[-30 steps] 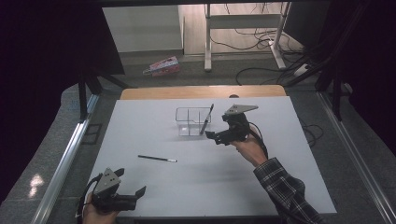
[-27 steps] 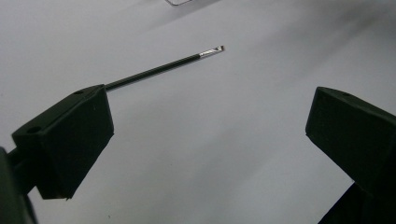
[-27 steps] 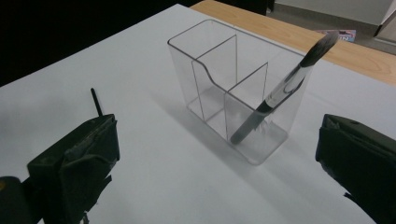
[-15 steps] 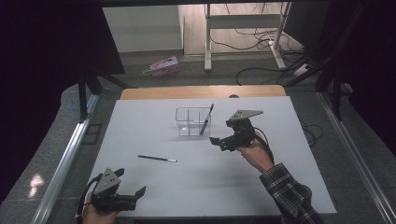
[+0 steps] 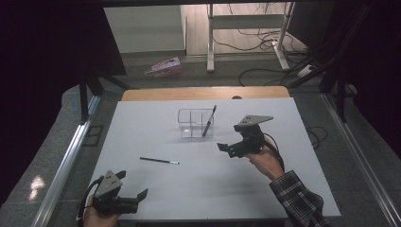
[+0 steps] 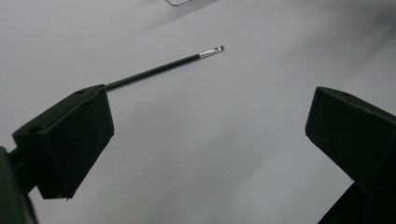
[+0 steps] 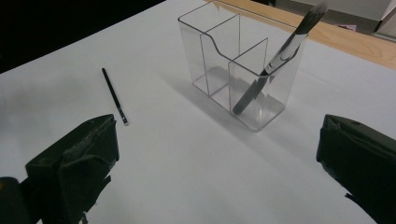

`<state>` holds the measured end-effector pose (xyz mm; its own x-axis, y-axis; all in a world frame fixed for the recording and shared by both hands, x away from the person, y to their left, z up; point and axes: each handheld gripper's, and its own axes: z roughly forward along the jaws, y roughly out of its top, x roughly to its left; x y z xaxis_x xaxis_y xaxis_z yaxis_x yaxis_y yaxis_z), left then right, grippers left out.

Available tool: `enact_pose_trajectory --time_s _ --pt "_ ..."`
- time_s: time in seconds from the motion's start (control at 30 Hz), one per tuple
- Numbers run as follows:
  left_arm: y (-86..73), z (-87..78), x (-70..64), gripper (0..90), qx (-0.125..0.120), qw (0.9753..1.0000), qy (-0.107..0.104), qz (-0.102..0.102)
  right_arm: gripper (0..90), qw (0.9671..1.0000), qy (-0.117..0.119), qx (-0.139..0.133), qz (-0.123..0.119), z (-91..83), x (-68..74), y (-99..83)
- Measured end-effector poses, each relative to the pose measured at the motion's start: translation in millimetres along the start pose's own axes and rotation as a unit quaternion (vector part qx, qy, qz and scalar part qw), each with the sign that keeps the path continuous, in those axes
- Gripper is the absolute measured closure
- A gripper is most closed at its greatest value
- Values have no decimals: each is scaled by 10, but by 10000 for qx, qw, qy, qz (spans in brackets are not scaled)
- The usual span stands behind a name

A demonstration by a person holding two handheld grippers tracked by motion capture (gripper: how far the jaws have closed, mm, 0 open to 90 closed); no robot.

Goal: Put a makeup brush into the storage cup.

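Leaning in the organizer's (image 5: 195, 123) right compartment: brush (image 5: 208, 121). Lying flat on table (image 5: 198, 189), between both grippers: pencil (image 5: 159, 161). Right gripper (image 5: 226, 148) jaws apart, empty. Left gripper (image 5: 141, 196) jaws apart, empty.

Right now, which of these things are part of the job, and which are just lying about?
Part of the job:
clear plastic divided holder
grey-tipped make-up brush, leaning in the holder
thin black pencil-like stick, flat on the white table
left tool and right tool, both open

Lying about:
pink box on the floor
black cables
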<state>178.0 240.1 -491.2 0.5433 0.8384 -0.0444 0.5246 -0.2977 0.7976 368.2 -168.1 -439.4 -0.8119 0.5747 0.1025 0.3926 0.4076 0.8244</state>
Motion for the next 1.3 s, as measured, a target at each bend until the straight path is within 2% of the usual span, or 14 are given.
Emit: enact_pose_trajectory --time_s 0.6,0.83,1.3 --pt "-1 -3 0 16 0 10000 -7 -4 0 9995 -70 276 -144 -101 136 -156" --pt "-1 -4 -1 16 3 10000 -10 -4 0 9990 -164 338 -221 -159 167 -204" --pt "1 -4 -4 16 7 10000 -10 12 0 9985 -349 410 -114 -309 185 -358"
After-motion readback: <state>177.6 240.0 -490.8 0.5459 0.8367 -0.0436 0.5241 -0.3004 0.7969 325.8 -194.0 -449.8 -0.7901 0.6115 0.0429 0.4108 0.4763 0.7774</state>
